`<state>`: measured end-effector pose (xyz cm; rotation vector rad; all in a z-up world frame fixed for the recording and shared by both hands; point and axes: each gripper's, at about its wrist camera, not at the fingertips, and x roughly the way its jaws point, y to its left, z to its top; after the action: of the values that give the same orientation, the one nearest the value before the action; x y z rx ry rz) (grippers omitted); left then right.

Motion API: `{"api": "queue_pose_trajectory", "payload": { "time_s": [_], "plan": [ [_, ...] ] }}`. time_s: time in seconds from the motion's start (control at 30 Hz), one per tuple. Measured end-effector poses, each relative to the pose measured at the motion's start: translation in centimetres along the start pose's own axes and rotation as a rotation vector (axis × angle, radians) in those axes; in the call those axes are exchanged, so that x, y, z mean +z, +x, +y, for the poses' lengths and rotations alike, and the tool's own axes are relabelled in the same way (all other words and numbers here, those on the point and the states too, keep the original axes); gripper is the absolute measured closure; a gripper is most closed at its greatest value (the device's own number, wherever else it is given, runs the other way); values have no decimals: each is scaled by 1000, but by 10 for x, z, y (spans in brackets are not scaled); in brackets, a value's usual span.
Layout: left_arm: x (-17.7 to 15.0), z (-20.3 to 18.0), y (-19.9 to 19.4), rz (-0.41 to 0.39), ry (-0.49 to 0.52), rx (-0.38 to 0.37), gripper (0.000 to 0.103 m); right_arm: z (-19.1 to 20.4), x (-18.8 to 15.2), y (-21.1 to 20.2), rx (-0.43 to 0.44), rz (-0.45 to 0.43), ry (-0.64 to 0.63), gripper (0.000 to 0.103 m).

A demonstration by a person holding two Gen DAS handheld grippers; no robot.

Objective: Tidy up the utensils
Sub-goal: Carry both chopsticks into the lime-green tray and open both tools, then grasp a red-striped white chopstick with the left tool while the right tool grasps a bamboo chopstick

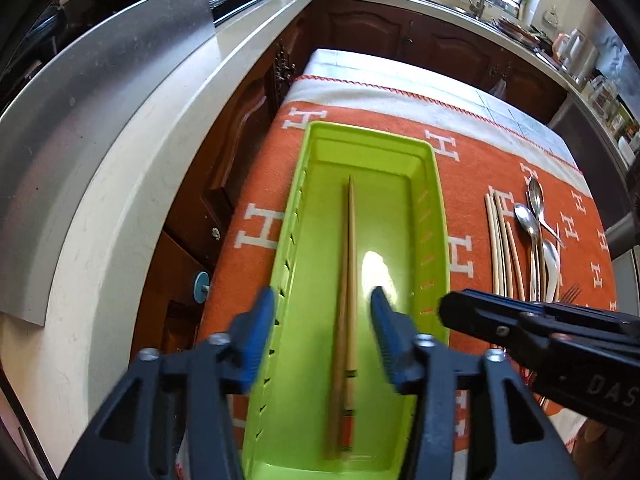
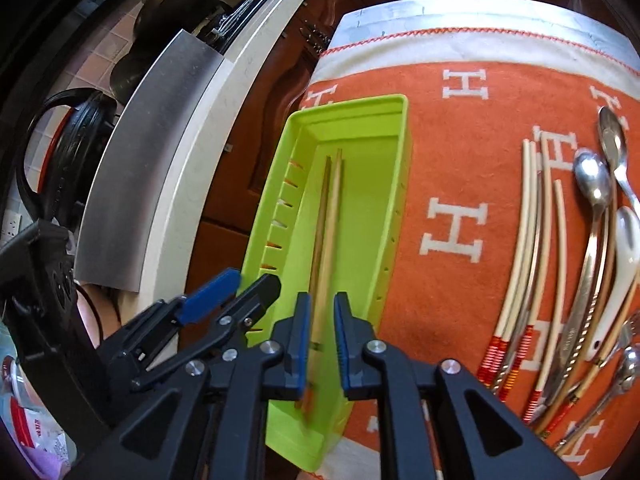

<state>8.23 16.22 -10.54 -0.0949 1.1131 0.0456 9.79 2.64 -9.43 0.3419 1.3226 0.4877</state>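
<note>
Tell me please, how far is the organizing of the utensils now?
Done: one pair of wooden chopsticks lies in the green tray. In hand: nothing; the left gripper and right gripper stand open over that pair. Left: the pale chopsticks, spoons and a fork wait on the orange cloth.

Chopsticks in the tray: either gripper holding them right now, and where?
Neither. The wooden chopsticks lie loose in the green tray. Left gripper stands wide open over them; right gripper is slightly open, pads clear of them.
</note>
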Motion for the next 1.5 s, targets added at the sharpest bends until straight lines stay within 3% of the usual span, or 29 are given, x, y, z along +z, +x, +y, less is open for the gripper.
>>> {"api": "queue_pose_trajectory", "payload": {
  "time_s": [0.2,0.3,0.4,0.5,0.7,0.77,0.87,1.1,1.17,1.33,1.5],
  "plan": [
    [4,-4,-16,-80,-11,26,26,5,-2,-26,-72,-94,-81,82],
    [5,-13,-24,-99,-2,9,26,3,-7,-44,-126,-145,-140,82],
    [5,-24,-36,-116,0,-25,23,-5,-9,-63,-105,-168,-153,81],
    [5,-37,-48,-134,8,-70,20,-20,-10,-91,-98,-185,-125,67],
    [11,-76,-66,-135,70,-132,15,-35,-8,-142,-214,-219,-137,66],
    [14,-93,-69,-117,117,-109,14,-37,-11,-160,-239,-249,-147,66],
    [14,-115,-75,-156,175,-72,14,-41,-12,-184,-282,-289,-154,66],
    [21,-136,-51,-101,170,-170,14,-73,0,-210,-312,-320,-77,66],
    [21,-139,-35,-66,171,-190,17,-86,3,-209,-314,-315,-51,66],
    [21,-147,17,71,195,-203,65,-122,5,-190,-296,-273,6,66],
    [16,-155,53,150,209,-197,79,-154,4,-161,-281,-216,67,67]
  ]
}}
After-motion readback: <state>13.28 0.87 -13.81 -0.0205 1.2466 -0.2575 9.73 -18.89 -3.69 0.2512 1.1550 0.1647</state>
